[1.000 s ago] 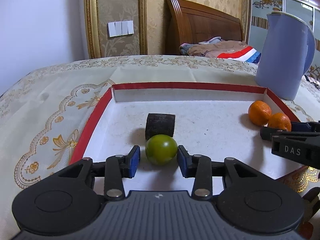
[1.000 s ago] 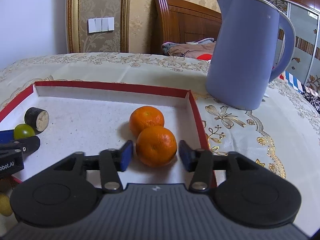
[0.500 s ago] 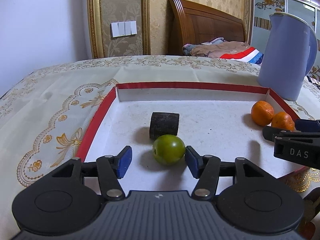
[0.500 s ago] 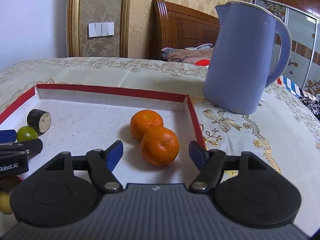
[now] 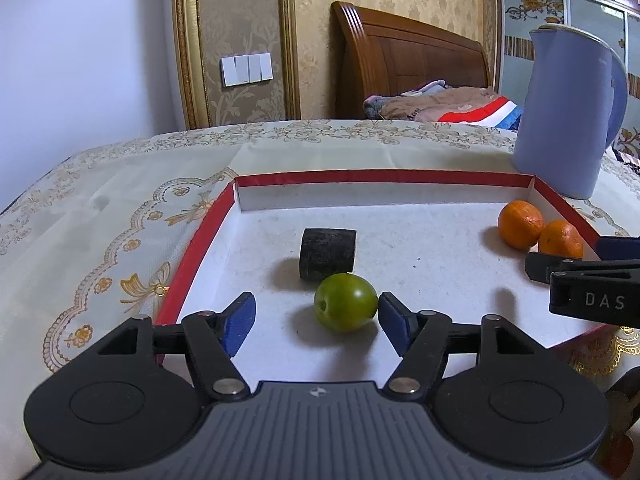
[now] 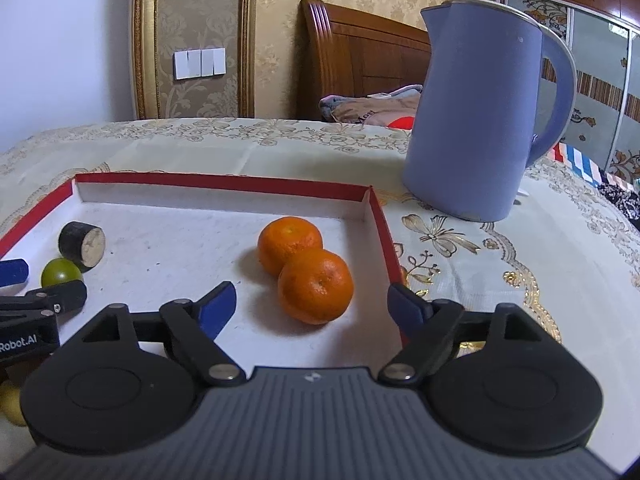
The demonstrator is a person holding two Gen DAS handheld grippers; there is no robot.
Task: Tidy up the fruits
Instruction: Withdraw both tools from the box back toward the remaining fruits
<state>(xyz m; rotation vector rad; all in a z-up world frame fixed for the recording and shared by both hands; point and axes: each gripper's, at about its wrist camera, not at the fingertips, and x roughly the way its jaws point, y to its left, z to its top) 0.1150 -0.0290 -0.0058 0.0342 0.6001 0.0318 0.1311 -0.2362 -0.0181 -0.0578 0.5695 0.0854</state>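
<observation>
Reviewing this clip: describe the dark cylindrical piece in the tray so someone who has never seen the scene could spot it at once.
Find the red-rimmed white tray on the embroidered tablecloth, near the blue kettle. In its left part, away from the two oranges, a stubby dark cylinder lies on its side just behind the green fruit. It alone is black-skinned, with a flat pale cut end.
</observation>
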